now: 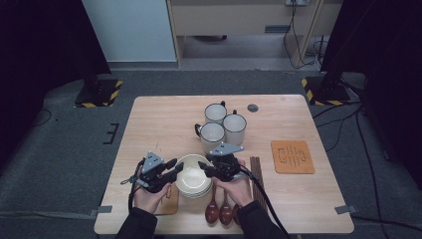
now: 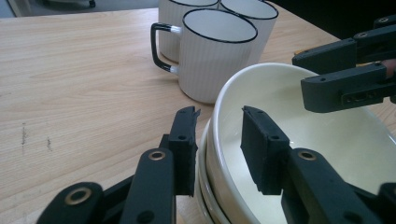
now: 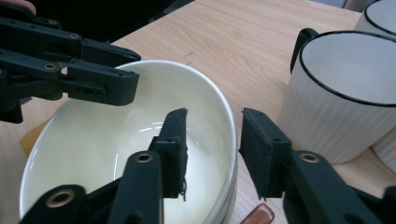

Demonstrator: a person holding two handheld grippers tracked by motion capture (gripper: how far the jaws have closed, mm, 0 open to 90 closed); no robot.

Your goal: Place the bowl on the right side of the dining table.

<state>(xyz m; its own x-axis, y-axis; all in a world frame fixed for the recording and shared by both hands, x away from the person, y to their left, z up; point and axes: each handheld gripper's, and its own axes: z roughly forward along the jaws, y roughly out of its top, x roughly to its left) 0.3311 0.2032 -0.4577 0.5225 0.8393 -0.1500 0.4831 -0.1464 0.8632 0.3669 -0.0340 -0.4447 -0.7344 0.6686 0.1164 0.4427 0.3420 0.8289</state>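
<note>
Bowls (image 1: 192,178), cream and stacked one in another, sit near the front middle of the tabletop (image 1: 159,117), between the two hands. The stack keeps them neat, and the top bowl's rim sticks up, so it is easy to grab from both sides.

On the left, the left tool (image 1: 172,166) lies low and points right at the stack. In the left gripper view its jaws stand on both sides of the top bowl's rim, one inside and one outside, with small gaps, so it is open and not pinching yet. The hand holds it almost flat.

On the right, the right tool (image 1: 204,167) points left and does the same on the other rim. It is open too, with the rim between its jaws. I think both will squeeze and lift the top bowl.

Three white mugs (image 1: 221,124) stand just behind the bowls. Brown spoons (image 1: 218,211) lie near the right hand, and an orange mat (image 1: 292,157) is far right.
</note>
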